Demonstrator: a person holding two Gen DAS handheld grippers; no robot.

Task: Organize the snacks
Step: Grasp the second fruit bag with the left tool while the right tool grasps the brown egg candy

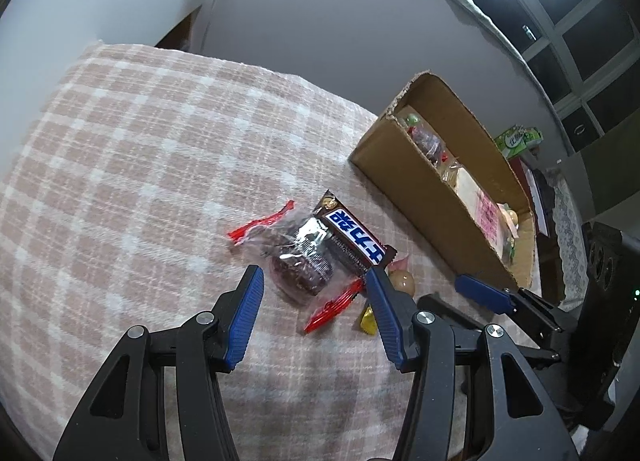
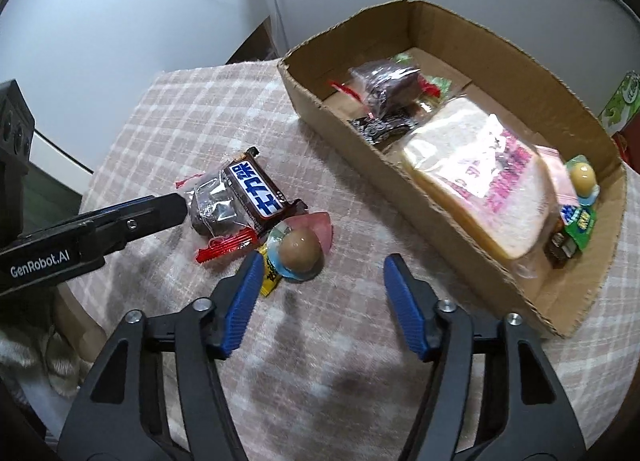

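Both tongs, left (image 1: pixel 314 281) and right (image 2: pixel 320 269), hung released over the desk (image 1: pixel 140 161), snack pile (image 2: pixel 240 201) beside the box (image 2: pixel 440 197).

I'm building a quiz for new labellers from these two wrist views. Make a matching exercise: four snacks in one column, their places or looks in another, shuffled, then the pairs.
Column 1
1. sliced bread pack
2. chocolate bar
3. brown egg-shaped sweet
4. clear-wrapped dark cake

Column 2
A. on the cloth, blue label with white characters
B. inside the cardboard box
C. on the cloth, red wrapper ends
D. on the cloth, just ahead of the right gripper

Pairs: 1-B, 2-A, 3-D, 4-C
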